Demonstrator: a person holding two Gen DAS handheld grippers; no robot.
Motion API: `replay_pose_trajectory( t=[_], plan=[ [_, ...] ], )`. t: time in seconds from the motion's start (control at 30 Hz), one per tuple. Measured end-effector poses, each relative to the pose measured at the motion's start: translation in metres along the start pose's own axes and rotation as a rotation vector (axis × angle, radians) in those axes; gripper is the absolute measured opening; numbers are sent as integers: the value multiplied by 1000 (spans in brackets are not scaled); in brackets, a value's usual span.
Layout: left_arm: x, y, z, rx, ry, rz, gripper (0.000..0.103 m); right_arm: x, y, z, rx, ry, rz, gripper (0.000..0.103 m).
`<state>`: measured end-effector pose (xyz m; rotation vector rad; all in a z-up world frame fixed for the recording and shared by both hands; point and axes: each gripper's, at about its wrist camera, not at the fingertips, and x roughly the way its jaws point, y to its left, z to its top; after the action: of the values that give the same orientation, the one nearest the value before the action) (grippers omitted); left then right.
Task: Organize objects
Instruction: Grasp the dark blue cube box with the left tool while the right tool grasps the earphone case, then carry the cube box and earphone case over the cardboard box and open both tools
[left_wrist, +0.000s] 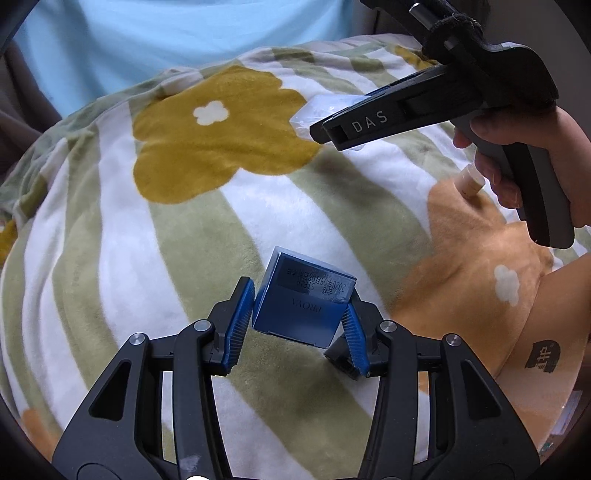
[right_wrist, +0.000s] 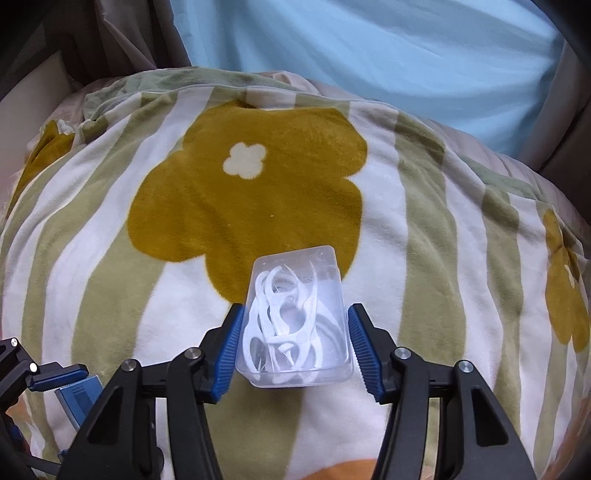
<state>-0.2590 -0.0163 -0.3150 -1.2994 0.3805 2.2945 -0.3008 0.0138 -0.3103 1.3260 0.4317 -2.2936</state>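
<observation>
- The biggest thing under me is the fleece blanket (left_wrist: 110, 258), white with green stripes and large mustard flowers; it covers the whole soft surface, and a light blue cloth (right_wrist: 369, 48) lies behind it.
- On the blanket's right side in my left camera there is an orange flower patch (left_wrist: 476, 236), and my bare arm (left_wrist: 546, 332) with a small dark mark crosses over it.
- My right hand (left_wrist: 517, 144) holds the handle of my right tongs (right_wrist: 293, 341), which come into the left view from the upper right.
- My left tongs (left_wrist: 295, 319) are clenched on the blue box (left_wrist: 301, 302). The box sits tilted between the blue pads, one pad on each side, its printed label turned up toward the camera. I cannot tell if it touches the blanket or is a little above it.
- My right tongs are grasping the clear plastic box (right_wrist: 295, 321), with a pad pressed on each long side. It is over the lower edge of the mustard flower; I cannot tell whether it rests there.
- Inside this clear box lie white floss picks (right_wrist: 284, 325), piled together.
- A small cream tube (left_wrist: 471, 182) lies on the blanket just beside my right hand, at the top of the orange patch.
- In the right camera, the blue box shows only as a corner at the lower left, beside a pad of the left tongs.
</observation>
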Motion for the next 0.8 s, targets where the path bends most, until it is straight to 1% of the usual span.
replay_pose_trajectory(
  t=[0.23,0.47,0.6,0.8],
  plan=[
    [-42,-15,5,-26,-31,4,43,-48,-2,-4,-20,-36,33,52],
    [-101,-41,3,-26,-78,16,43,-112,-7,-17,-63,-83,74,52],
    [-133,-60,-6,-43,-100,22,43,-155,-9,-32,-103,-117,80,52],
    [-173,-88,-29,-93,-111,28,43,-215,-10,-67,-133,-150,138,52]
  ],
)
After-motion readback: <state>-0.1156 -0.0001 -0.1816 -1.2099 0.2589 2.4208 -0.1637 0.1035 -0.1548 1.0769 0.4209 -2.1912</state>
